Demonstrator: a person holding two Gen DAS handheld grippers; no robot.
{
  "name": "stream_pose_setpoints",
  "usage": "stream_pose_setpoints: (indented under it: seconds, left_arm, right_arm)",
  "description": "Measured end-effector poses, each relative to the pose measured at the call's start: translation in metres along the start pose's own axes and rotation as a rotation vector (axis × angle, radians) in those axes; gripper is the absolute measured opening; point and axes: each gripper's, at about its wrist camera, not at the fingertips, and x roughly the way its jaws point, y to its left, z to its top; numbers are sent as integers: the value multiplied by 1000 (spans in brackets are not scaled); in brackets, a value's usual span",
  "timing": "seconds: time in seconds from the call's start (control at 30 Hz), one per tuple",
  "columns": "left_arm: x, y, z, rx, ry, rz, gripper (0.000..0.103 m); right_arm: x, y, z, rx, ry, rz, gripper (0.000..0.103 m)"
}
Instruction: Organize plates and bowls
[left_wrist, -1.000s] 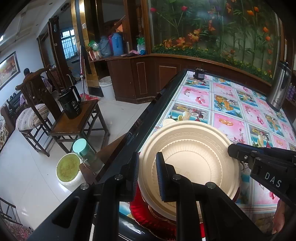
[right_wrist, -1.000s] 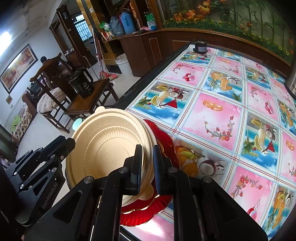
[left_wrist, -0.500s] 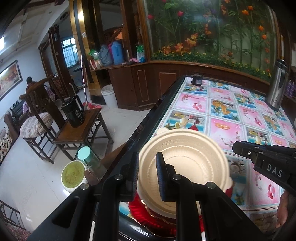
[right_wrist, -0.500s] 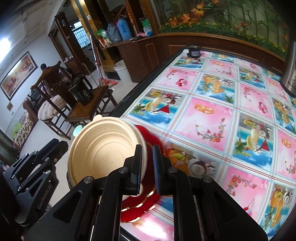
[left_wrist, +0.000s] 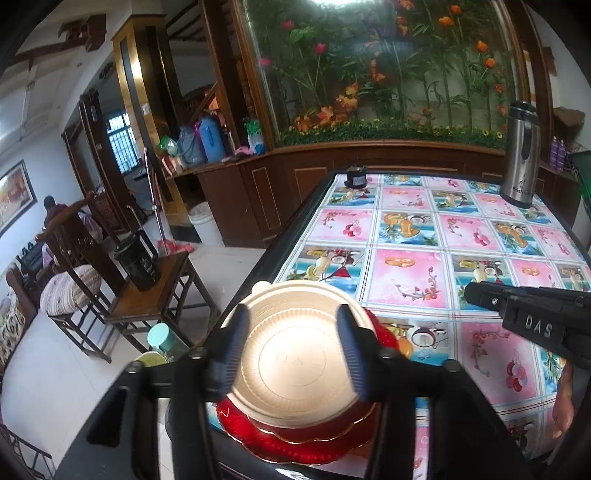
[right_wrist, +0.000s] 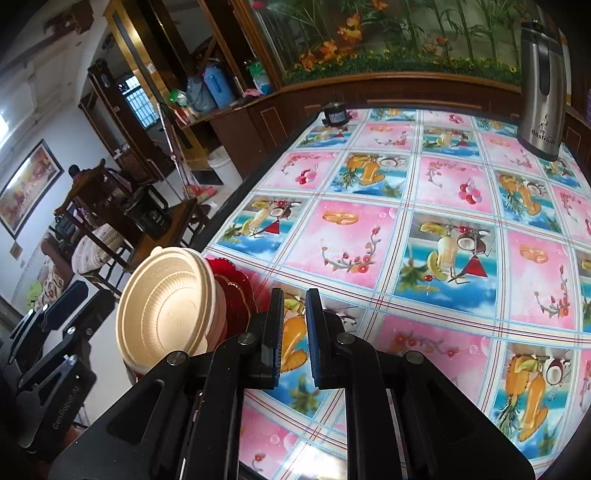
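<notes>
A cream ribbed bowl (left_wrist: 295, 354) sits on a stack of red scalloped plates (left_wrist: 295, 446) at the table's near left corner. My left gripper (left_wrist: 290, 321) hangs just over the bowl, its jaws opening. The bowl shows between the fingers, but the pads stand clear of its rim. In the right wrist view the bowl (right_wrist: 166, 314) and red plates (right_wrist: 236, 291) lie to the left of my right gripper (right_wrist: 293, 295). That gripper is shut with nothing in it, over the bare tablecloth. The left gripper's body (right_wrist: 55, 332) shows at the lower left there.
The table's black edge (left_wrist: 258, 266) runs along the left side. A steel thermos (left_wrist: 521, 162) and a small black object (left_wrist: 355, 181) stand at the far end. Beside the table are a wooden stool with a black jug (left_wrist: 140, 262) and a teal-lidded jar (left_wrist: 160, 334).
The left gripper's jaws have let go of the bowl's rim and spread wide. The right gripper has come off the rim and drawn away to the right. Both have pulled back and risen a little.
</notes>
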Motion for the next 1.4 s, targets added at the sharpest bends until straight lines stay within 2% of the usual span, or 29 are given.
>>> stream_pose_setpoints:
  seconds: [0.1, 0.27, 0.43, 0.57, 1.03, 1.4]
  left_arm:
    - [-9, -3, -1, 5, -33, 22, 71]
    - [-21, 1, -3, -22, -73, 41, 81]
    - [-29, 8, -9, -50, -77, 51, 81]
    - [-35, 14, -13, -68, -83, 52, 81]
    - [-52, 33, -28, -108, -103, 44, 83]
    - [-48, 44, -33, -155, -92, 21, 83]
  right_arm:
    - [-7, 4, -9, -38, -23, 40, 12]
    - [-16, 20, -29, -116, -85, 98, 12]
    - [-24, 31, -43, -141, -137, 130, 12]
    - [-27, 36, -51, -136, -152, 139, 24]
    - [-35, 58, -69, -166, -163, 136, 24]
    - [-35, 65, -73, -177, -170, 136, 24]
